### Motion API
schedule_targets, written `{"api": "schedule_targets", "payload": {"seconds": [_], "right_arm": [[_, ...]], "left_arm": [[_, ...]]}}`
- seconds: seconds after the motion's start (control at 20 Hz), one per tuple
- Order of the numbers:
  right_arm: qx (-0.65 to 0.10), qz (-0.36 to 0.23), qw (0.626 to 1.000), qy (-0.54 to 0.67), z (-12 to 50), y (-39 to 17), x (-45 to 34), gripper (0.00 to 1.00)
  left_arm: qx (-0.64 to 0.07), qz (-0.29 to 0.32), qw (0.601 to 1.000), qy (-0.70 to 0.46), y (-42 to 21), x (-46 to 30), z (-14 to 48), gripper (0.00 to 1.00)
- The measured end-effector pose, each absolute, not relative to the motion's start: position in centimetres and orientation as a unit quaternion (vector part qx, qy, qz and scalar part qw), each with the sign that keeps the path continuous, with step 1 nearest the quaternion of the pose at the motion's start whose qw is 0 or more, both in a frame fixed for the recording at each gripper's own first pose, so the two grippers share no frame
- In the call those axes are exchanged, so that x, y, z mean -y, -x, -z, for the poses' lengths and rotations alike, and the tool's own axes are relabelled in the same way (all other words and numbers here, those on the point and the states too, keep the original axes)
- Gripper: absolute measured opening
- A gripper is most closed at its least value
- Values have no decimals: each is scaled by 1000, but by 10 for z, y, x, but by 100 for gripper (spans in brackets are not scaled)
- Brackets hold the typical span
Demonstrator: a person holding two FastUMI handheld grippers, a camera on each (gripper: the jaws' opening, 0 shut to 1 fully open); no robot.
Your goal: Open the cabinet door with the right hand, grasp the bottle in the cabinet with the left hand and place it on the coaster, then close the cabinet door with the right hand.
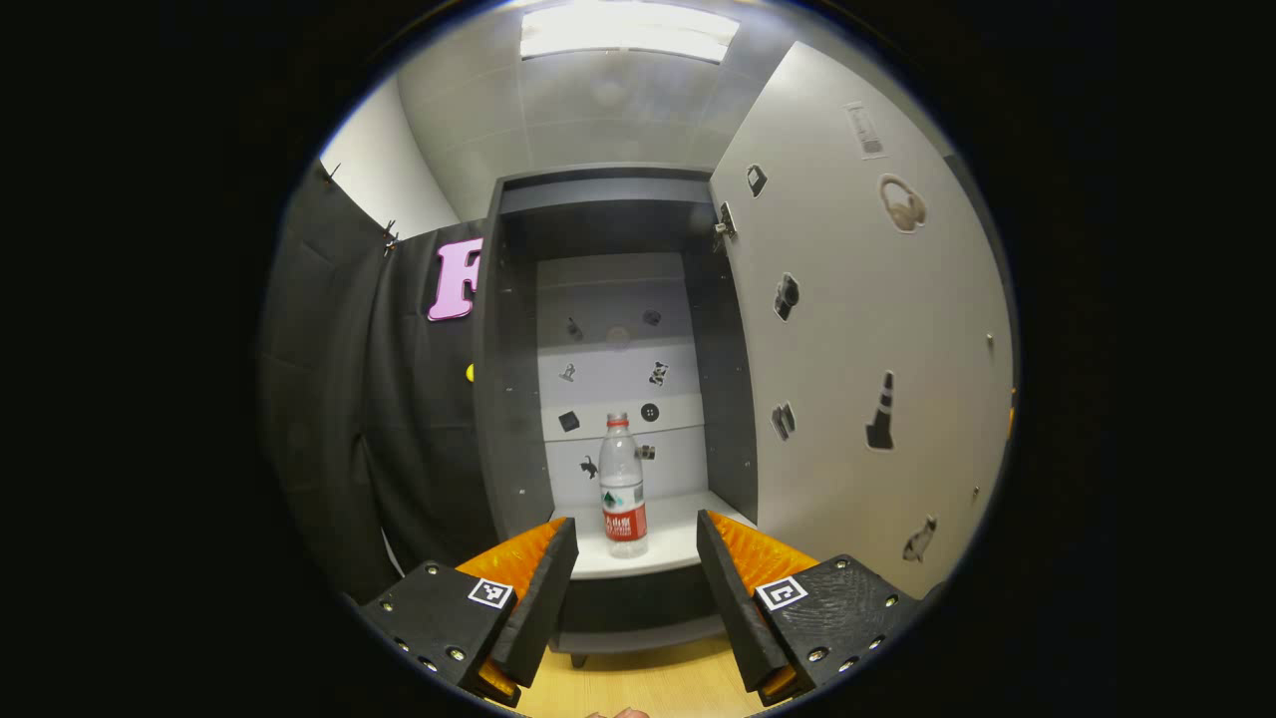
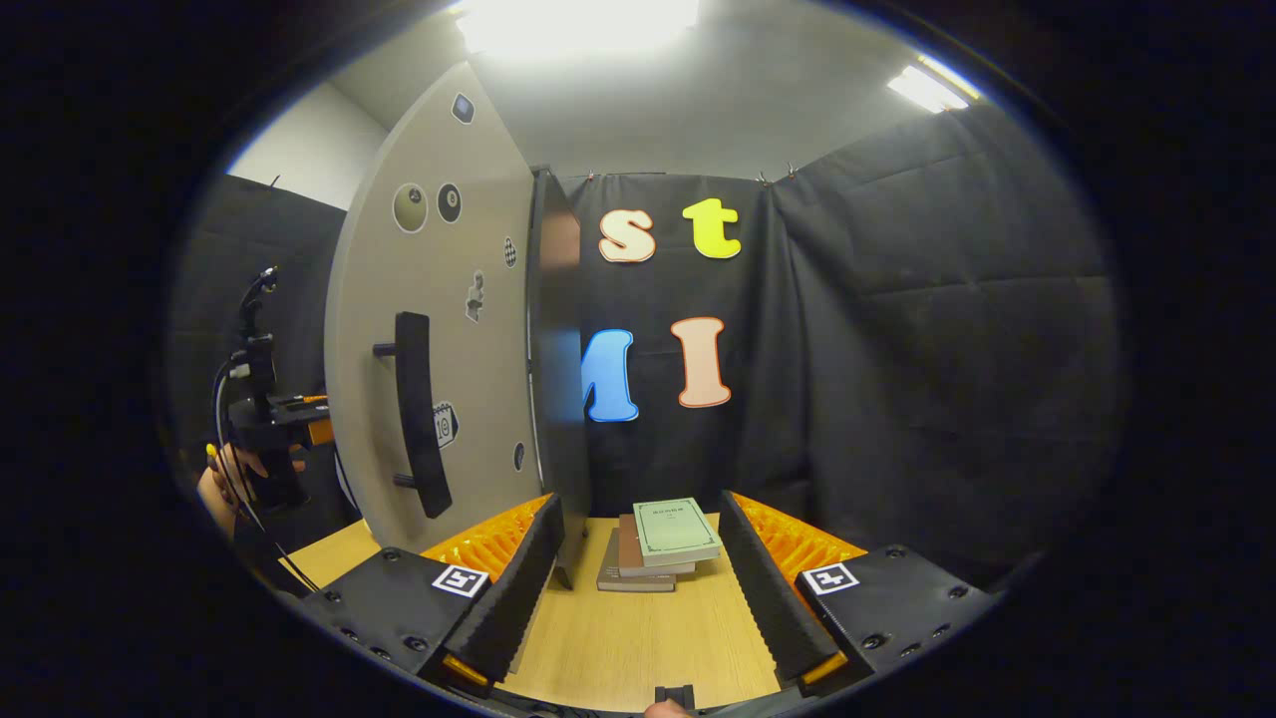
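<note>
A clear plastic bottle (image 1: 623,489) with a red cap and a red label stands upright on the white bottom shelf (image 1: 678,543) of the dark grey cabinet (image 1: 510,399). The cabinet door (image 1: 857,329) is swung wide open to the right. My left gripper (image 1: 636,538) is open, a short way in front of the cabinet, with the bottle seen between its fingers and apart from them. In the right gripper view the door (image 2: 439,329) stands open at the left, showing its black bar handle (image 2: 419,414). My right gripper (image 2: 638,553) is open, off the handle, over the wooden table (image 2: 638,638).
A stack of three books (image 2: 658,548) lies on the table ahead of the right gripper. At the far left of the right gripper view a hand (image 2: 234,479) holds the other gripper (image 2: 264,409). Black cloth walls close in the booth.
</note>
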State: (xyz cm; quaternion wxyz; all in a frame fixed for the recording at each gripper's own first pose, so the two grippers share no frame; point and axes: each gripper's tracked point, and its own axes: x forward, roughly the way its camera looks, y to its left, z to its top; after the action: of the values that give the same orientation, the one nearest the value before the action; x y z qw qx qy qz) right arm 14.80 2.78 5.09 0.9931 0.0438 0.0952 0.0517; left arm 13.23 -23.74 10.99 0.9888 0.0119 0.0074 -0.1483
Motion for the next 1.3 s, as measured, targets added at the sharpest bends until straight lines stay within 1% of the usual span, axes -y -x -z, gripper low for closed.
{"api": "schedule_targets", "payload": {"seconds": [0.1, 0.15, 0.2, 0.25, 0.3, 0.35, 0.4, 0.6, 0.7, 0.9, 0.95, 1.0, 1.1, 1.15, 1.2, 1.3], "right_arm": [[-100, -38, 993, -46, -48, -149, -25, 98], [-103, -28, 993, -48, -46, -149, -22, 93], [-107, -19, 993, -51, -44, -150, -21, 93], [-111, -12, 992, -55, -43, -148, -20, 98], [-115, -5, 992, -58, -42, -148, -20, 98], [-118, 3, 991, -59, -40, -147, -19, 94], [-120, 13, 991, -57, -40, -147, -16, 98], [-132, 48, 989, -44, -34, -146, -3, 98], [-138, 60, 988, -43, -31, -145, -1, 99], [-149, 78, 985, -37, -28, -144, 4, 99], [-151, 81, 985, -35, -28, -144, 5, 94], [-152, 85, 984, -33, -26, -144, 6, 99], [-155, 91, 983, -32, -25, -145, 8, 98], [-156, 93, 983, -34, -25, -144, 8, 94], [-157, 94, 983, -35, -25, -144, 7, 99], [-159, 96, 982, -33, -24, -144, 7, 98]], "left_arm": [[0, 151, 988, -16, -154, 239, -118, 70], [4, 154, 988, -17, -166, 241, -123, 70], [8, 156, 988, -18, -176, 244, -126, 70], [10, 160, 987, -18, -185, 247, -128, 70], [12, 163, 986, -19, -194, 248, -130, 71], [12, 164, 986, -19, -204, 250, -130, 72], [12, 167, 986, -19, -215, 251, -125, 72], [5, 175, 985, -7, -257, 263, -107, 68], [3, 177, 984, 1, -277, 268, -100, 68], [-1, 177, 984, -4, -311, 274, -87, 70], [-2, 175, 985, -6, -319, 274, -83, 70], [-4, 172, 985, -6, -327, 274, -79, 70], [-12, 170, 985, -2, -338, 274, -71, 70], [-17, 170, 985, -1, -342, 274, -67, 70], [-21, 167, 986, 0, -346, 274, -62, 70], [-28, 163, 986, -1, -352, 273, -56, 70]]}}
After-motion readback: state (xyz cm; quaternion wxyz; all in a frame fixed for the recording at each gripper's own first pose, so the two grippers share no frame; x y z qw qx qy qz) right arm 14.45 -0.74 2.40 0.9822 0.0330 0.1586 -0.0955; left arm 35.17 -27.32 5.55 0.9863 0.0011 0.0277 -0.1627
